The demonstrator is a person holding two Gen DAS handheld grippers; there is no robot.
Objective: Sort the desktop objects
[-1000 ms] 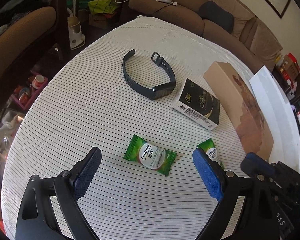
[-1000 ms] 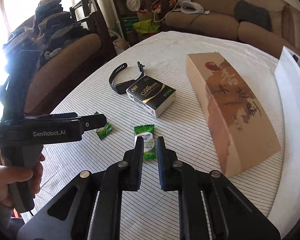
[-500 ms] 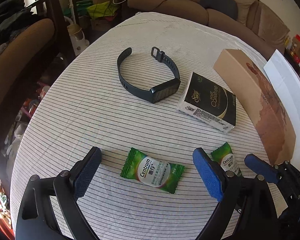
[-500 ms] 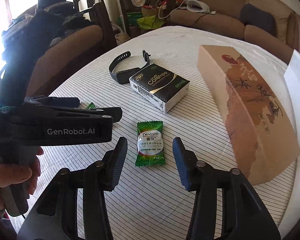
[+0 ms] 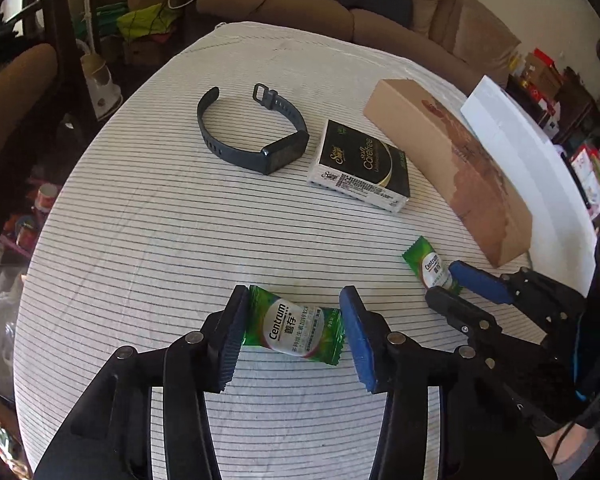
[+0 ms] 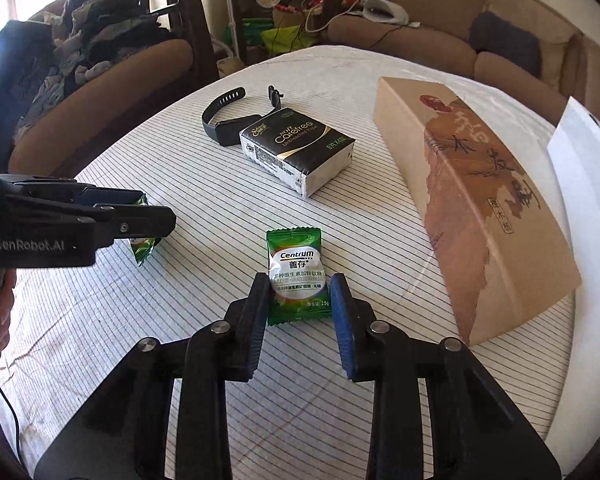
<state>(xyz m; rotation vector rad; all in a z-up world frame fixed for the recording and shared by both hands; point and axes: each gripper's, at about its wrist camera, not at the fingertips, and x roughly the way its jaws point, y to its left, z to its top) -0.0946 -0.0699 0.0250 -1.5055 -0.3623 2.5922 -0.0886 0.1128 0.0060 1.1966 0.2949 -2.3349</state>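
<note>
Closing on both sides at once: the left gripper (image 5: 292,332) has its jaws about half open and coming in along the length of a green Centrum sachet (image 5: 294,330), crimped ends at or just short of the pads, so contact is likely but no firm pinch is evident. The right gripper (image 6: 300,304) is narrower, jaws also closing, straddling the lower half of a second Centrum sachet (image 6: 298,276) across its width; the pads look just touching the wrapper edges. Both sachets lie flat on the striped tablecloth (image 5: 148,240), well apart from each other.

Farther out: a black tissue pack (image 6: 298,150), a dark fitness band (image 5: 252,130) just beside it, and a long tan box (image 6: 476,200) on the right side of the table.

Step in hand, as I read it: the grasp phase of a two-handed pick, sachets first. Next move calls for finishing the squeeze until the wrappers buckle slightly, then lifting straight up. Thin foil can slip or scoot on the cloth. No sorting destination is identifiable.
</note>
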